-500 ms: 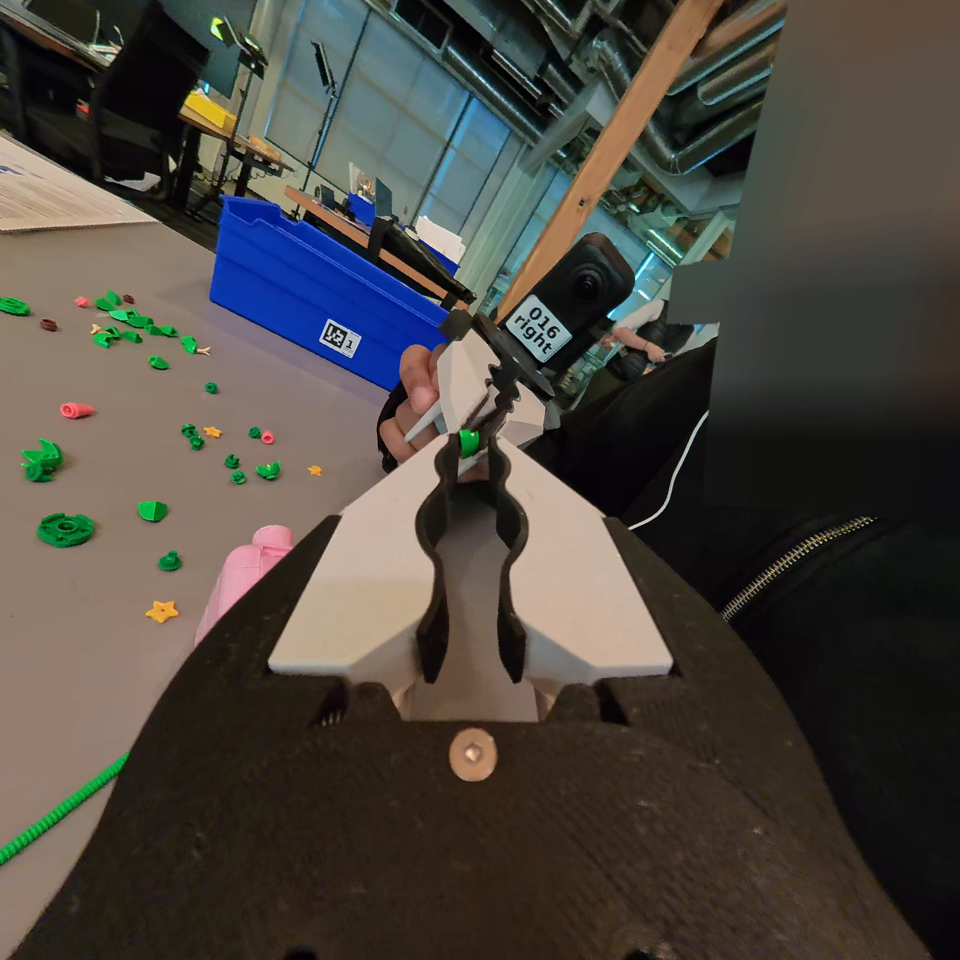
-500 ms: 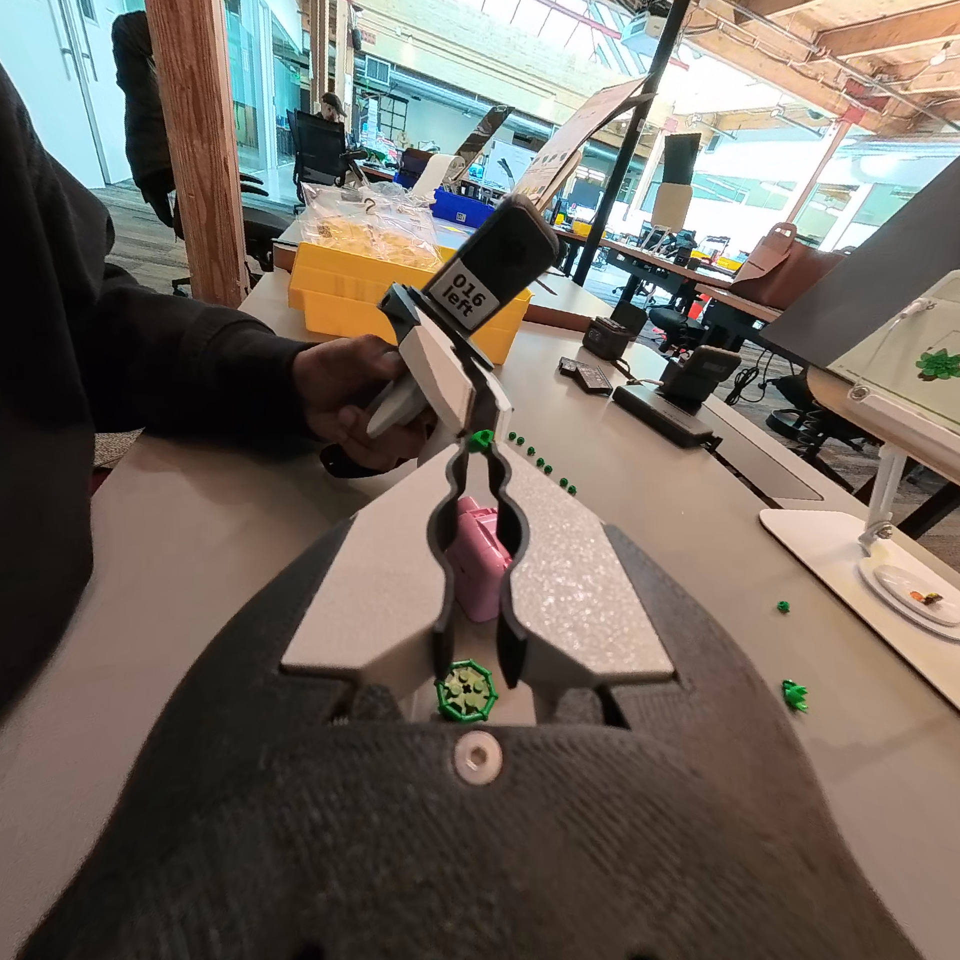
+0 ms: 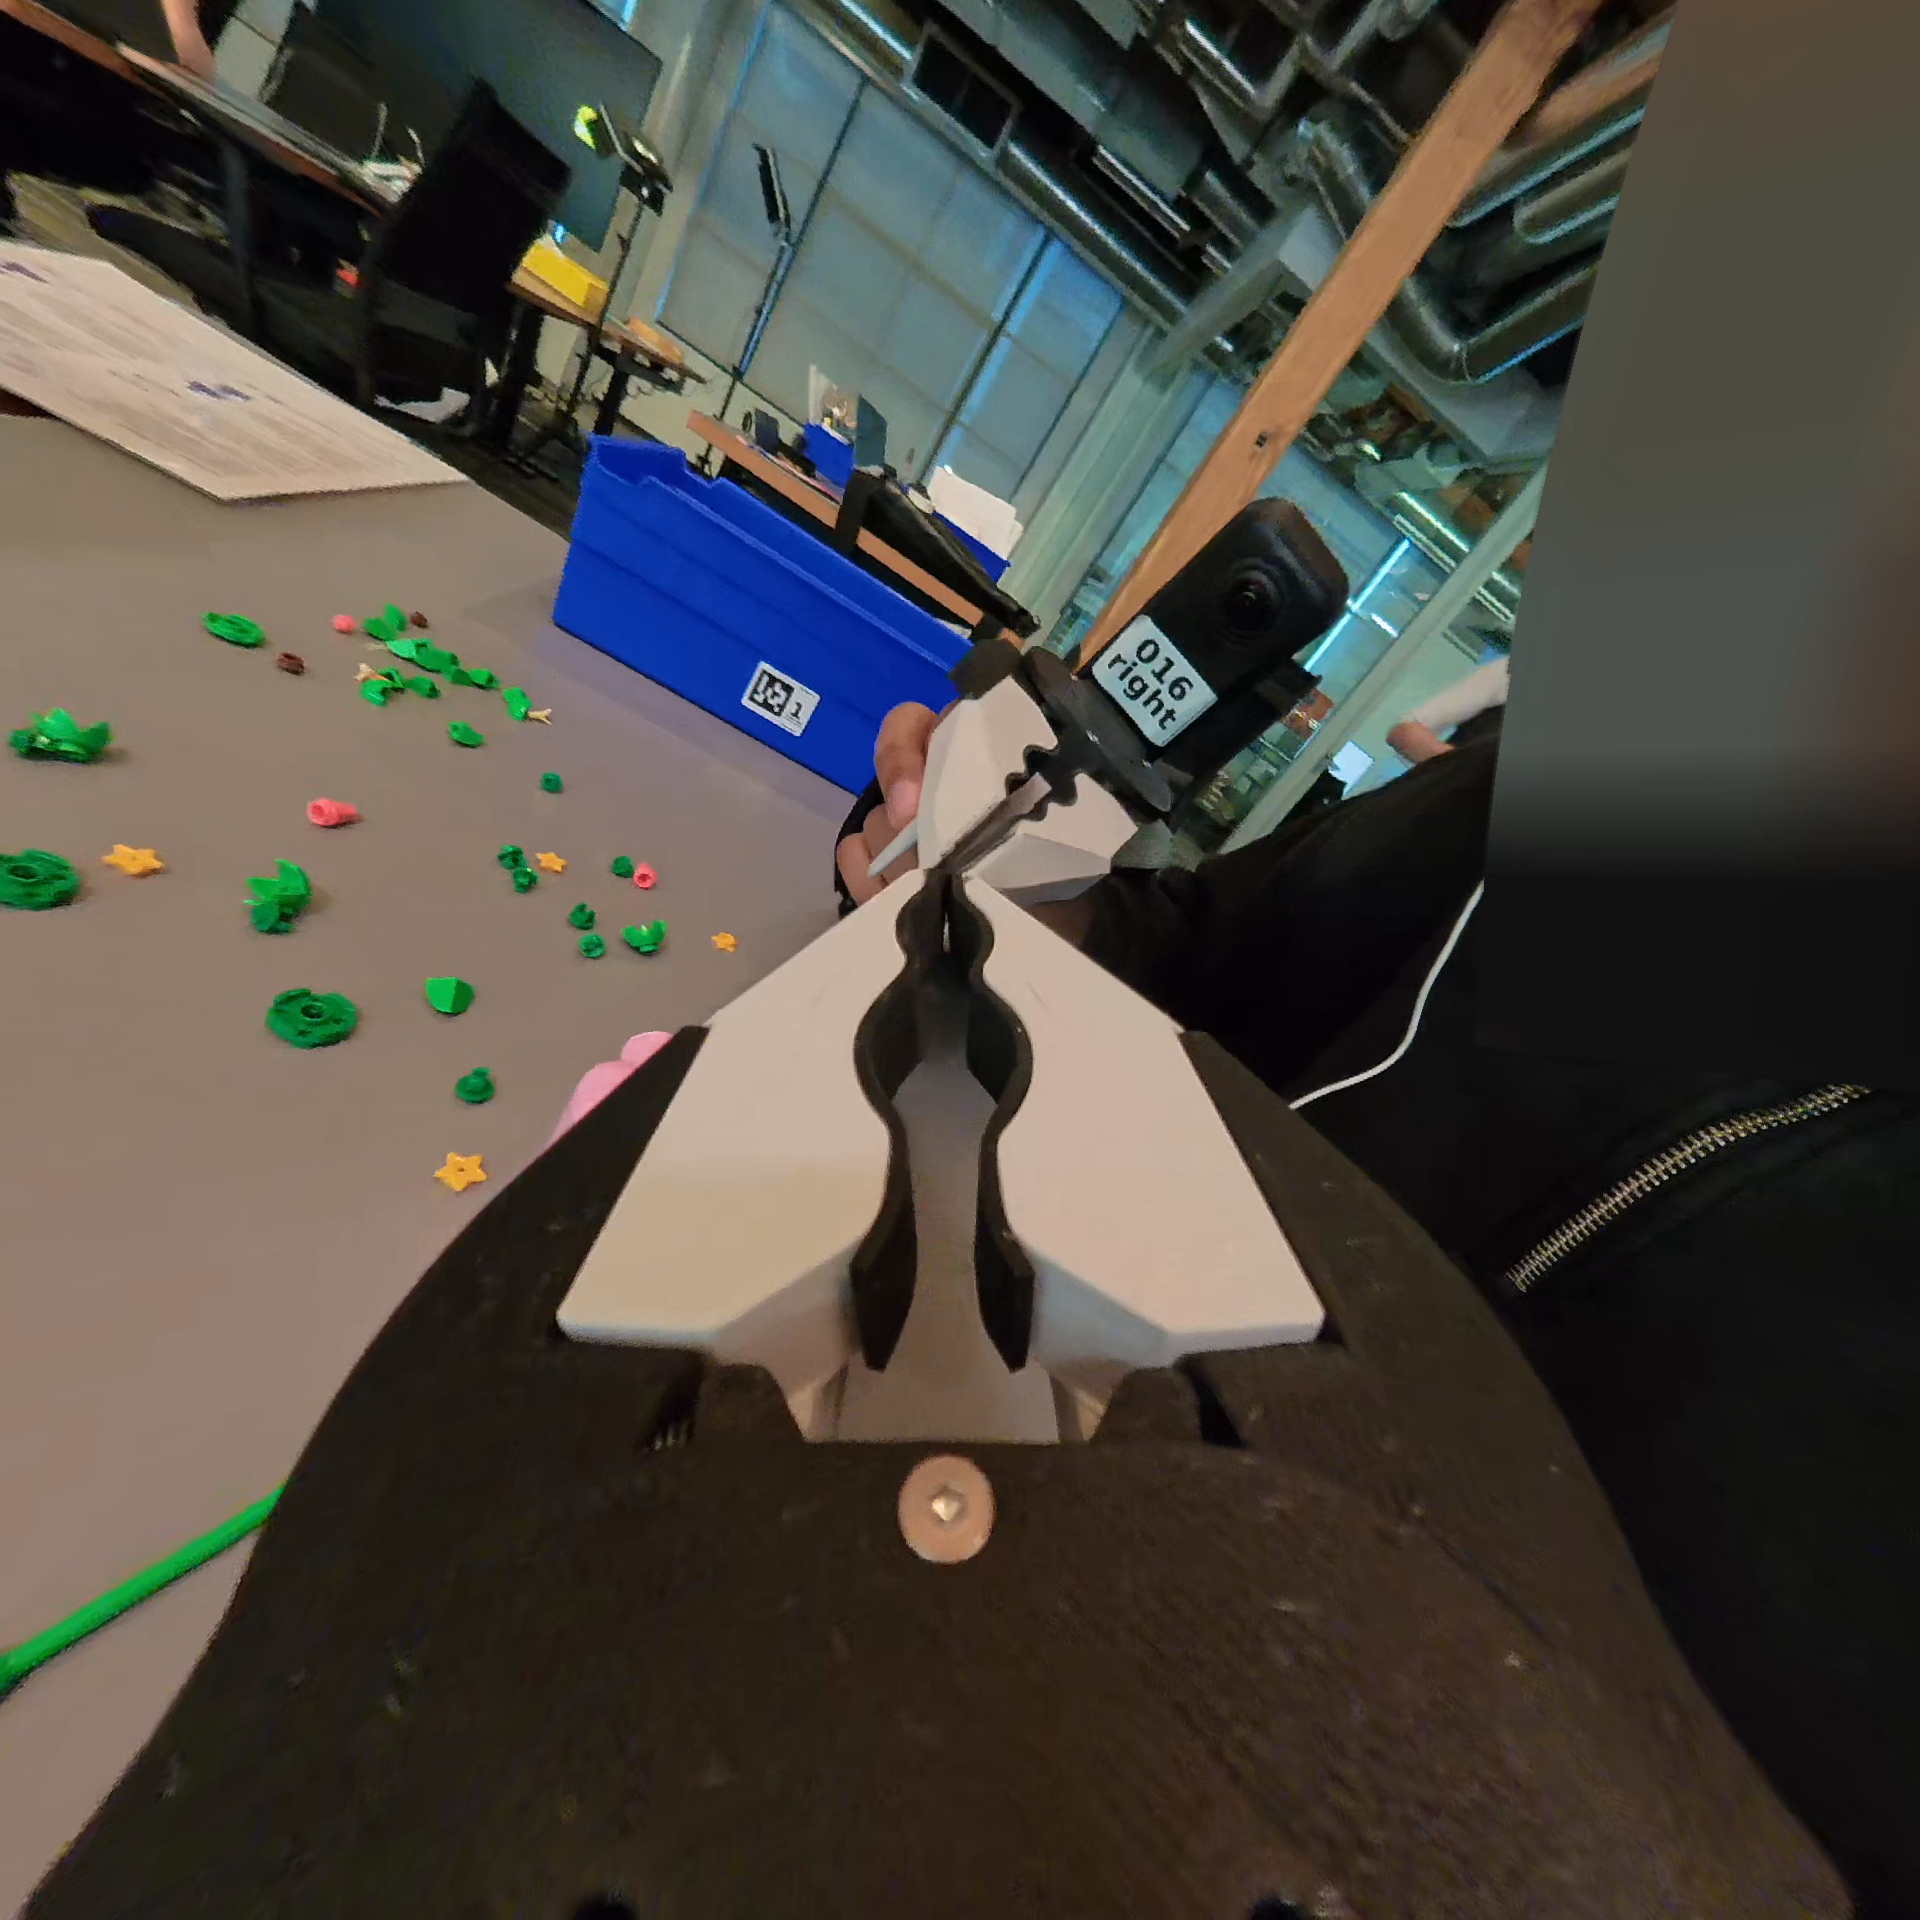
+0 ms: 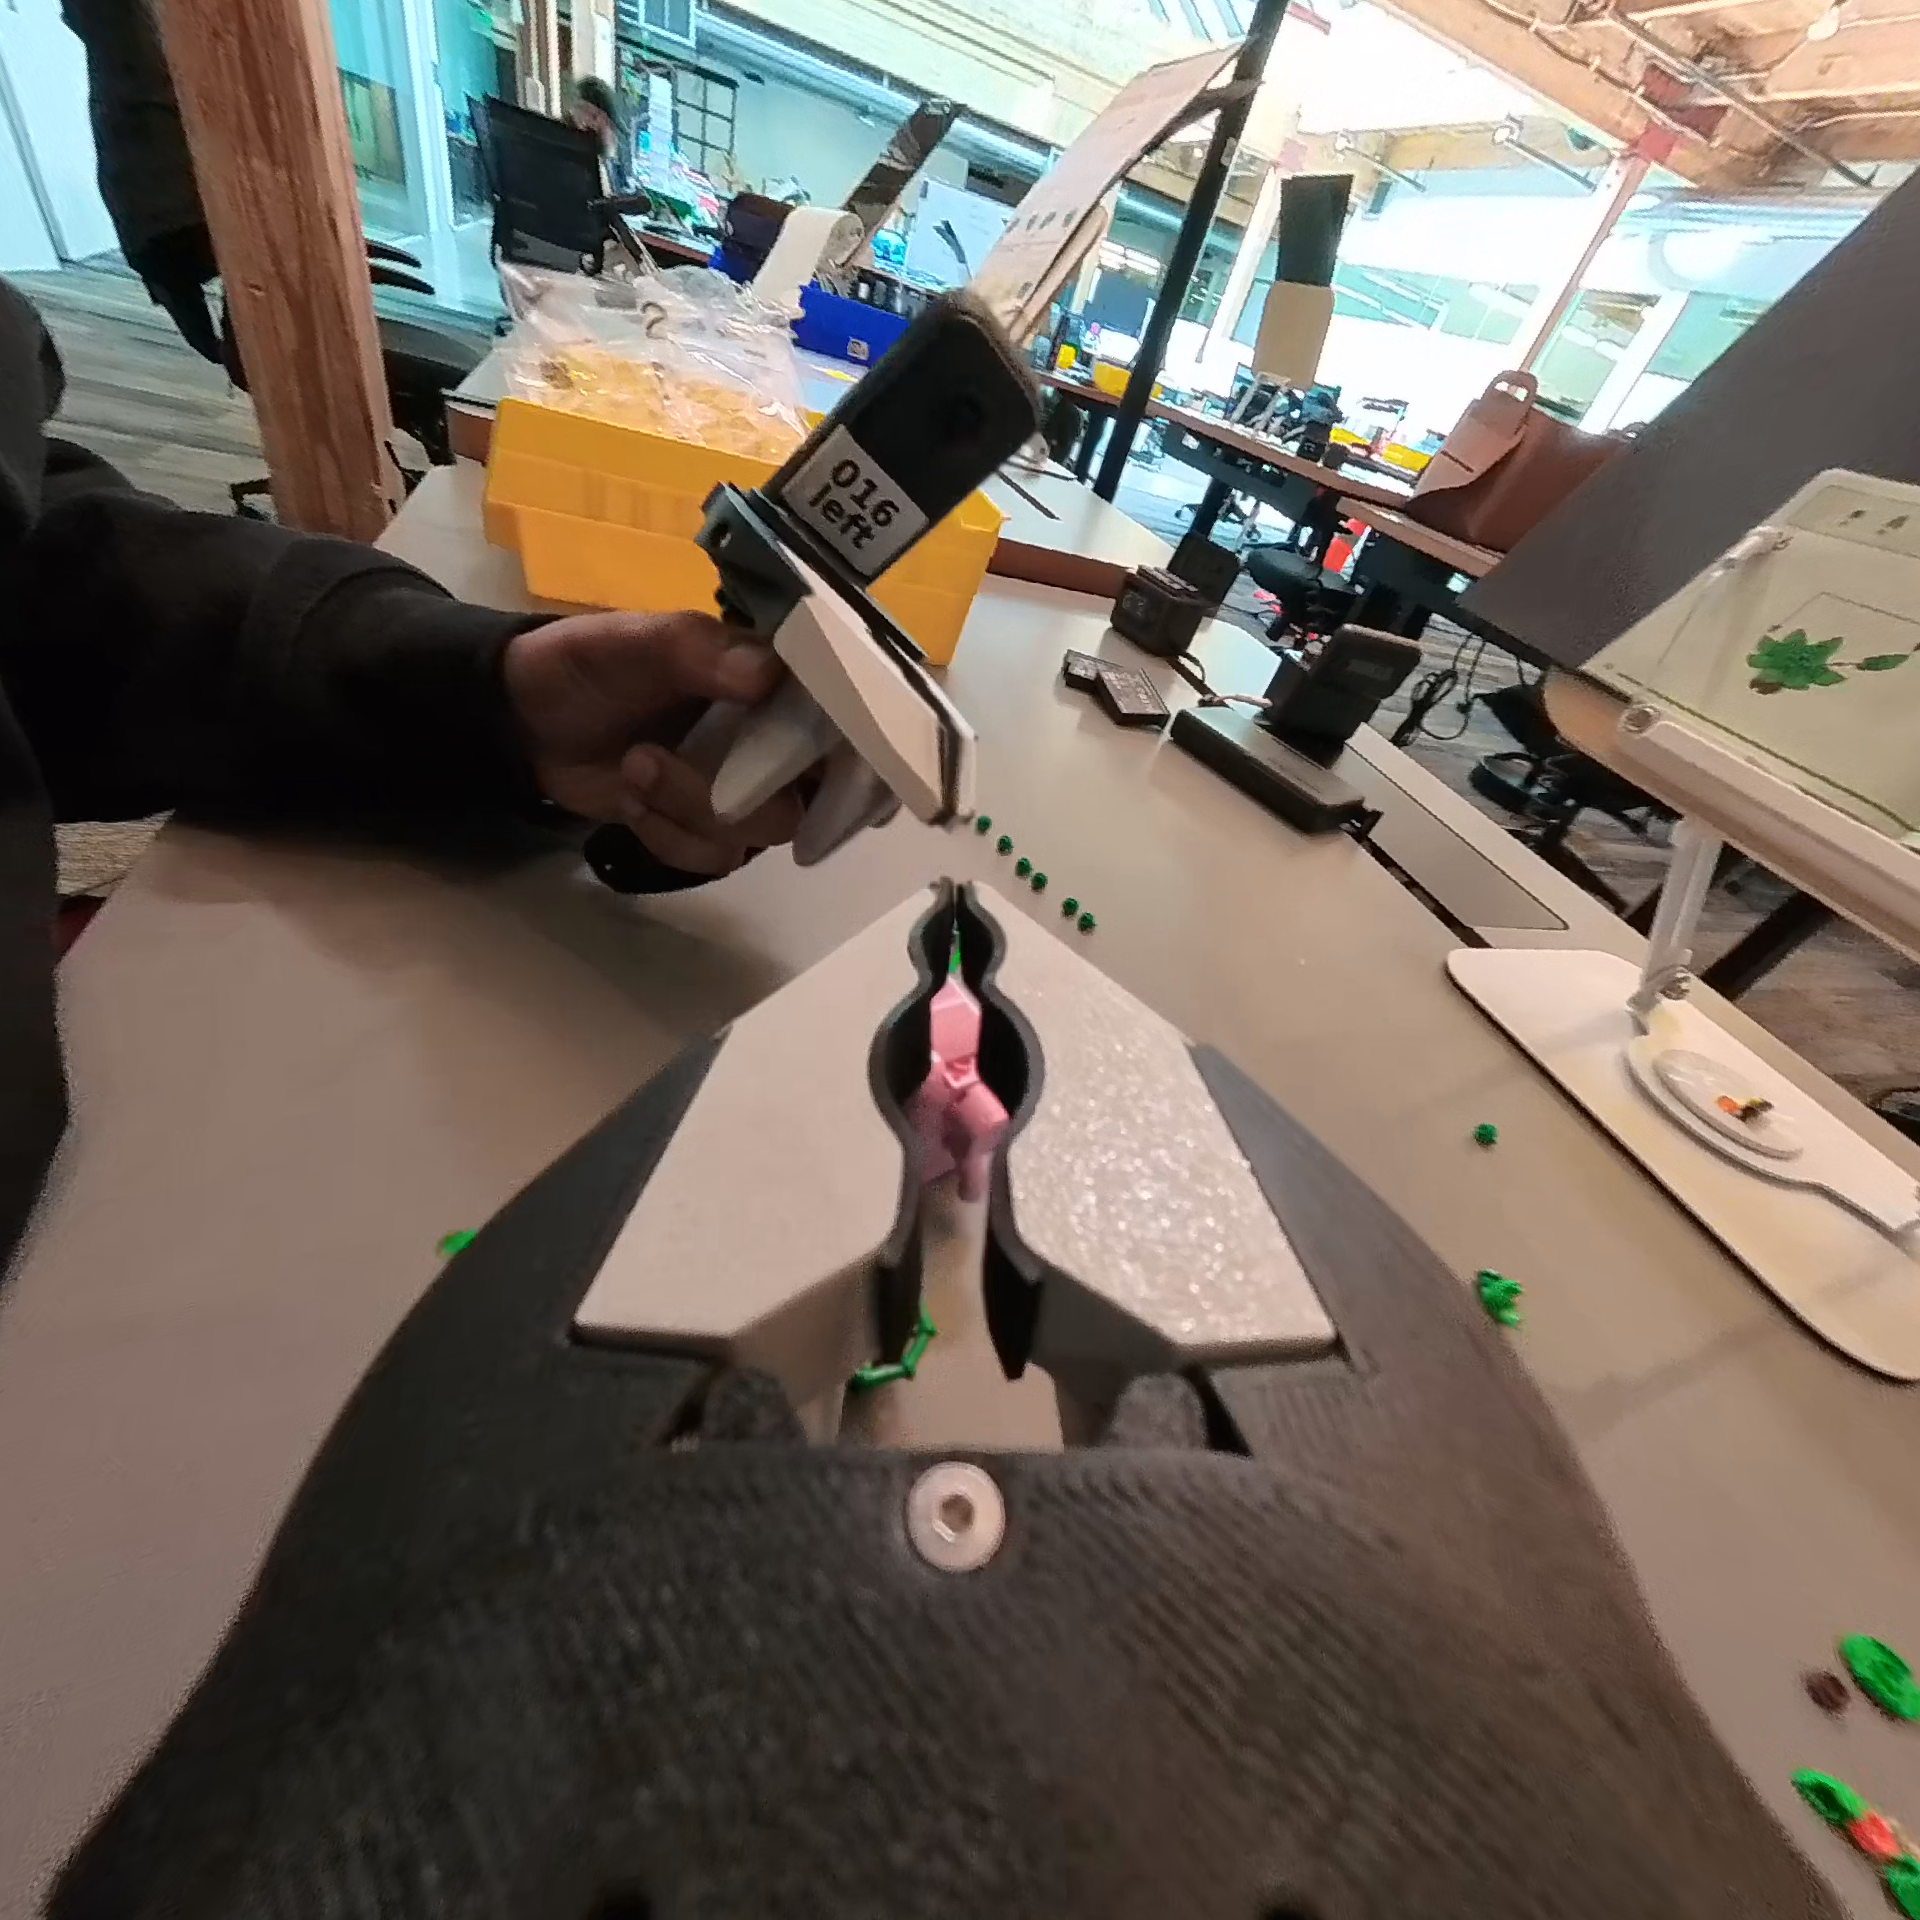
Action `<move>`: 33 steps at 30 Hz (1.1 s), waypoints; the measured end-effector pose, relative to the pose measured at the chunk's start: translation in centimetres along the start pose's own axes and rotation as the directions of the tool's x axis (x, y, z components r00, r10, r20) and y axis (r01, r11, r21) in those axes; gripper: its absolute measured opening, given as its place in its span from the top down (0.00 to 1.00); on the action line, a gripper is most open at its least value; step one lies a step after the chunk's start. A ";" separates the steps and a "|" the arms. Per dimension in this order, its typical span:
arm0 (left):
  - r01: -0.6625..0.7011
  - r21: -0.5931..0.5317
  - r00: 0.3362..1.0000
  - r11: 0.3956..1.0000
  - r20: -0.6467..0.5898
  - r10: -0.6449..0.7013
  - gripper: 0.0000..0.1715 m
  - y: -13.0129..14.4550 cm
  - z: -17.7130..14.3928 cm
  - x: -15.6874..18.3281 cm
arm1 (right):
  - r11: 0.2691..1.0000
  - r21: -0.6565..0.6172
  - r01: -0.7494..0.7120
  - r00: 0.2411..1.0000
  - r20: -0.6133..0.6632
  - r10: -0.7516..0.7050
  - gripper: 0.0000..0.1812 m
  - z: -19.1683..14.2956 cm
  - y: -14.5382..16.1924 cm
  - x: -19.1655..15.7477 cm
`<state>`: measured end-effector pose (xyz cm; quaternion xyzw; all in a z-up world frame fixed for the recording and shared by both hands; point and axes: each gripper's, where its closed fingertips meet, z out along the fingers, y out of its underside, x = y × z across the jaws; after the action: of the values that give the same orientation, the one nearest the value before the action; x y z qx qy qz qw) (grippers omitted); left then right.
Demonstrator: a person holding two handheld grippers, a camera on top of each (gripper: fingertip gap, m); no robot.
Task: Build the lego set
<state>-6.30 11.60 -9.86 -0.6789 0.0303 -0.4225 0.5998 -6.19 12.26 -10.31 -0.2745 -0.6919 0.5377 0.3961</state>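
Grey worktop (image 3: 208,1195). Blue bin (image 3: 727,634) at far edge; yellow bins (image 4: 623,520) on opposite side. Wooden post (image 4: 275,260) beside them, slanted wooden beam (image 3: 1340,343) elsewhere. Tall glazed wall (image 3: 914,281), exposed ducts (image 3: 1455,260) overhead. Timber ceiling (image 4: 1662,73), bright daylight, more desks (image 4: 1247,436) behind. White lamp base (image 4: 1558,1049) on worktop.

My left gripper (image 3: 943,896) and right gripper (image 4: 954,896) point at each other above the table (image 3: 208,1299), tips near but apart. Loose lego pieces (image 3: 447,862) lie scattered on the table to the left of my left gripper; a bin (image 3: 717,634) sits behind them at the table's far edge. A lego block (image 4: 951,1081) stands on the table below my right gripper. A tray (image 4: 623,520) sits behind my left hand (image 4: 634,748); a stand (image 4: 1621,1049) rests to the right.
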 end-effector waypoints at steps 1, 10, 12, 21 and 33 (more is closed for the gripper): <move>-0.002 0.007 1.000 1.000 -0.001 0.002 1.00 -0.2 -0.2 -0.1 | 1.000 -0.004 0.000 1.000 -0.011 0.000 1.00 -0.2 0.0 0.4; -0.213 -0.119 0.972 0.970 0.076 0.222 0.95 1.2 -0.1 0.0 | 0.988 0.059 -0.146 0.989 -0.010 0.147 0.99 -1.7 -1.3 2.0; -0.254 -0.136 0.957 0.958 0.105 0.269 0.92 1.6 -0.2 0.8 | 0.985 0.068 -0.159 0.987 -0.002 0.160 0.98 -2.0 -1.5 1.9; -0.230 -0.341 0.929 0.911 0.202 0.310 0.91 9.7 -1.7 7.0 | 0.984 0.047 -0.173 0.983 0.065 0.170 0.98 -1.6 -1.1 -0.8; -0.264 -0.711 0.878 0.651 0.102 0.468 0.89 20.2 1.2 9.3 | 0.990 0.000 -0.140 0.985 0.104 0.139 0.98 -0.4 -0.1 -2.8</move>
<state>9.77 1.84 -21.76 -0.8809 0.2358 -0.1514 0.3814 -4.35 10.17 -10.85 -0.2927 -0.6887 0.5800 0.3220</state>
